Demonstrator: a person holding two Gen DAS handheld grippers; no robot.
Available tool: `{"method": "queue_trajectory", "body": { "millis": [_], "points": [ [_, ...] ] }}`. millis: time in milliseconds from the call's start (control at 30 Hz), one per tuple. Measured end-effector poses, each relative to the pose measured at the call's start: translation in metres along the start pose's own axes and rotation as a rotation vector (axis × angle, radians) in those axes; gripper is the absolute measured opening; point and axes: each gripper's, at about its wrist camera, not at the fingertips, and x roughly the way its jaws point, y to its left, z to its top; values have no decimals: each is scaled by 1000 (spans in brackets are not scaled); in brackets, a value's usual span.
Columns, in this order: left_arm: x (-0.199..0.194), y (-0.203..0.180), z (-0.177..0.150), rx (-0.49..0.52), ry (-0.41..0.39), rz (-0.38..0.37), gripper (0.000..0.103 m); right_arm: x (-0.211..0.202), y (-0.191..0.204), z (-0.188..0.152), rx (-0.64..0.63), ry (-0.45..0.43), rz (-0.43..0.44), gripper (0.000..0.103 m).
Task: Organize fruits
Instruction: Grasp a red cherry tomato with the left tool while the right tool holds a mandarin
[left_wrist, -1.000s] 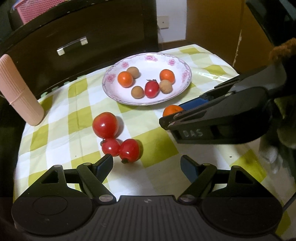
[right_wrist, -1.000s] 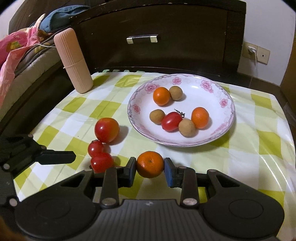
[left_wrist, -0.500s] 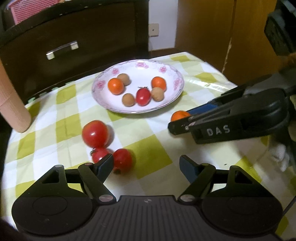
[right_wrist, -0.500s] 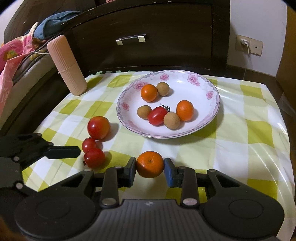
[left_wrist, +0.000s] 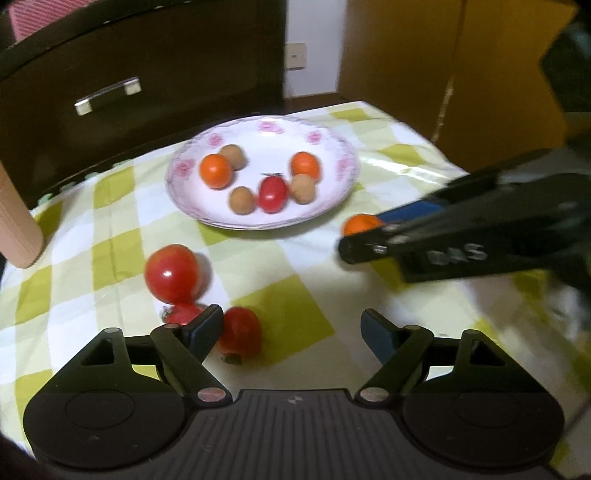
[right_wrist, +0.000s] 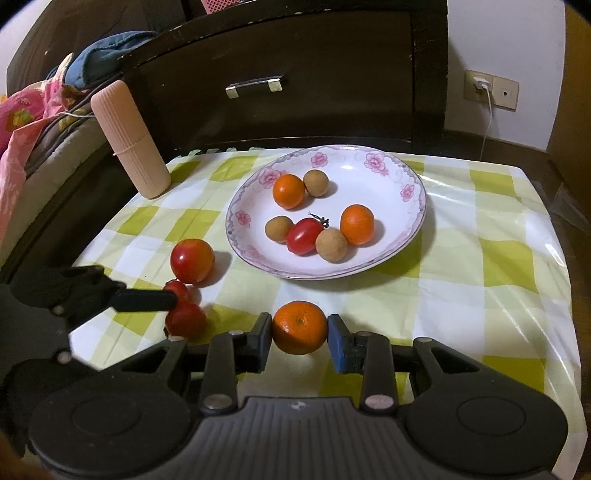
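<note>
Between the right gripper's (right_wrist: 300, 334) clenched fingers sits a mandarin (right_wrist: 300, 327), at 6 o'clock of the floral plate (right_wrist: 413, 177). Toward 9 o'clock, the left gripper (left_wrist: 291, 326) hangs spread wide, its left finger just beside two small tomatoes (left_wrist: 240, 330); a larger tomato (left_wrist: 171, 273) lies beyond them.

I see a dark wooden drawer (right_wrist: 280, 66) with a shiny handle (right_wrist: 254, 85), a white wall (right_wrist: 506, 44) with a plug socket (right_wrist: 491, 89), and a green checked tablecloth (right_wrist: 491, 258).

Blurred white letters, seemingly "DAS", stand on the right gripper (left_wrist: 364, 236) side.
</note>
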Motion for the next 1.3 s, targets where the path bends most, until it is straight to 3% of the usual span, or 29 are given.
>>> {"method": "queue_trajectory", "body": {
  "millis": [267,400,733,1100,1200,1300],
  "points": [
    [0,-1,1,-10,-9,-10,85,2,2,-1,-5,11,-3,32],
    [20,8,5,-69,41,1,83,3,1,-2,-7,17,-10,32],
    [25,8,9,-108,69,58,58,2,-5,-3,-3,18,-17,32],
    [25,8,8,-110,73,86,57,10,-2,-6,-14,44,-21,32],
    [24,10,8,-119,73,113,37,12,-2,-7,-17,50,-22,32],
    [21,13,8,-138,75,104,36,13,-1,-7,-19,55,-22,32]
  ]
}}
